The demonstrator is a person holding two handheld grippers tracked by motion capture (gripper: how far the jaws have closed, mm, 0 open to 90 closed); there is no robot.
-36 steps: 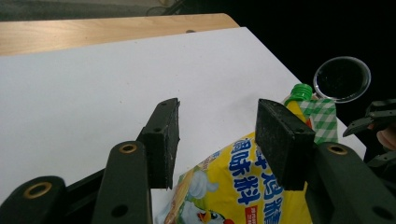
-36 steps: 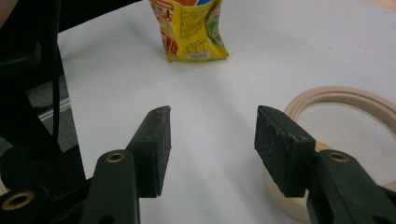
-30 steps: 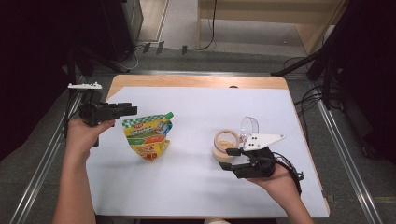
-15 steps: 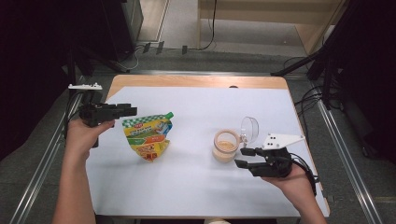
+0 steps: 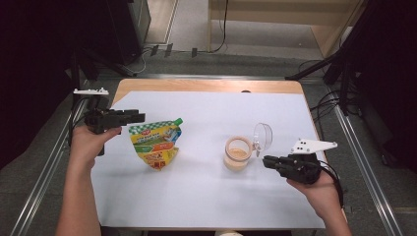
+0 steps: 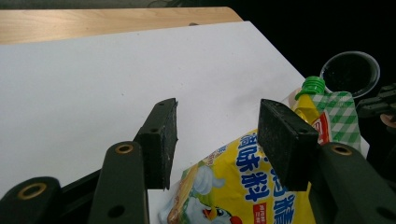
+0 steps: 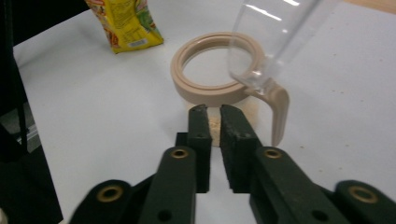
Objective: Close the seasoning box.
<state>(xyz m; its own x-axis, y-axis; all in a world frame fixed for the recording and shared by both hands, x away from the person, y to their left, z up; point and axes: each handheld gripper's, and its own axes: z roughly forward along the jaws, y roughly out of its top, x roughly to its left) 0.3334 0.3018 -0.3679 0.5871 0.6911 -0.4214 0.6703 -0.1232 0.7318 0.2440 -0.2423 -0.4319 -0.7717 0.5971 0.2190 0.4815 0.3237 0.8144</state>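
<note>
A yellow and green spouted pouch [image 5: 155, 142] lies flat on the white sheet at centre left. My left gripper [image 5: 140, 117] hovers just left of its top edge, jaws open and apart from it; the left gripper view has the pouch [image 6: 247, 186] and its green cap [image 6: 313, 85] below and beyond the open gripper [image 6: 217, 135]. A clear jar with a beige rim [image 5: 237, 153] and an opened clear lid [image 5: 263, 135] stands at centre right. My right gripper [image 5: 265, 161] sits just right of the jar, jaws just closed with nothing between them. In the right gripper view the gripper [image 7: 212, 114] points at the jar's rim [image 7: 212, 70].
The white sheet [image 5: 206, 196] covers most of a wooden table [image 5: 196, 86], whose bare strip runs along the far edge. Metal rails [image 5: 359, 147] flank both sides. Cables lie on the floor behind.
My right gripper has drawn back to the right, away from the jar, and its jaws have closed empty. The left gripper and the pouch have stayed put.
</note>
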